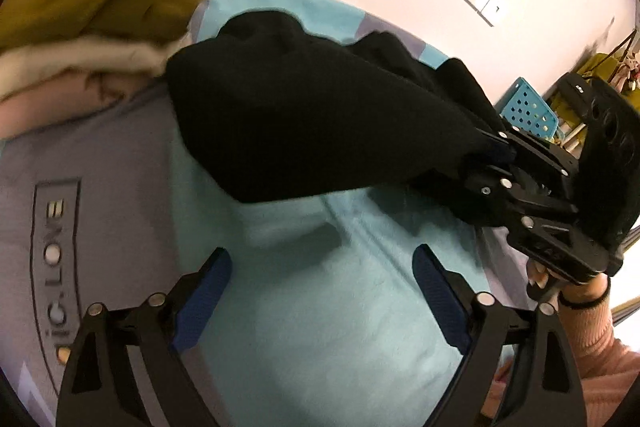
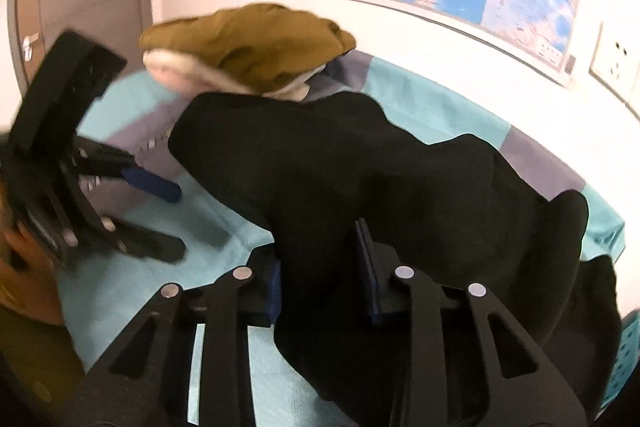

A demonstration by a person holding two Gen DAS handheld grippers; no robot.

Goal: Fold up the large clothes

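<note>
We see our right gripper [image 2: 320, 267] pinching the black garment [image 2: 400, 179]; our left gripper [image 1: 322, 287] is spread, empty; blue perforated basket [image 1: 530, 111] at right, contents unclear.

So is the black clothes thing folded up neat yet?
Not yet. The black garment is bunched and rumpled, one end lifted off the blue sheet by the right gripper. The left gripper is open, holding nothing.

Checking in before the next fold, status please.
Right gripper shut on black garment. Left gripper open, empty. Garment bunched, unfolded. Clothes pile close behind.
</note>
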